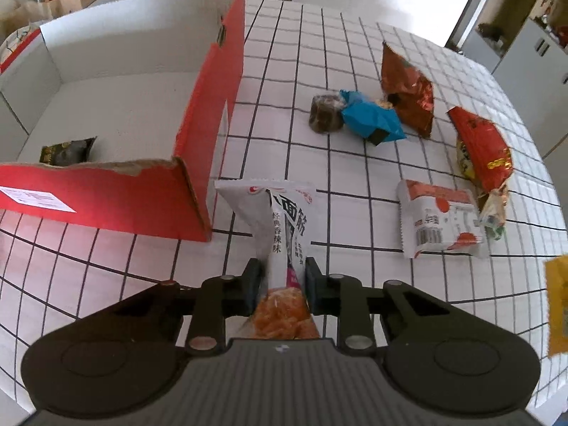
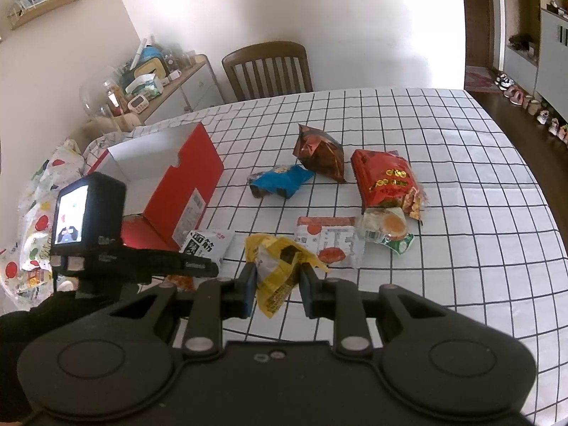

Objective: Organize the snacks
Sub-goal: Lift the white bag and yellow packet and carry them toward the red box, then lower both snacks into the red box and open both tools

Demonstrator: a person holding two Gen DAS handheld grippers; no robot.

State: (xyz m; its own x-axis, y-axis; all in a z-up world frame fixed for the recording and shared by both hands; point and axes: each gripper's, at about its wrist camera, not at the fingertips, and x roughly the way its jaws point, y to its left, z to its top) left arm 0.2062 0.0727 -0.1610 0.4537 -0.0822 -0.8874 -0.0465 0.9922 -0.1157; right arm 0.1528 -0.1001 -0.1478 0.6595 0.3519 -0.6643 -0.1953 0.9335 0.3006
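My left gripper [image 1: 282,273] is shut on a white snack packet with black characters [image 1: 280,220], just in front of the red box's near right corner. The red box [image 1: 213,113] stands open with a white inside, and a dark packet [image 1: 67,151] lies in it. My right gripper [image 2: 277,277] is shut on a crumpled yellow packet [image 2: 280,266], held over the checked tablecloth. The yellow packet [image 1: 557,305] also shows at the right edge of the left wrist view. The white packet [image 2: 207,245] appears beside the box in the right wrist view.
Loose on the cloth lie a blue packet [image 1: 372,117], a dark round cake [image 1: 325,113], an orange foil bag [image 1: 408,96], a red bag [image 1: 482,145] and a white-and-orange packet [image 1: 440,223]. A wooden chair [image 2: 269,67] stands behind the table, a cluttered sideboard [image 2: 159,81] to its left.
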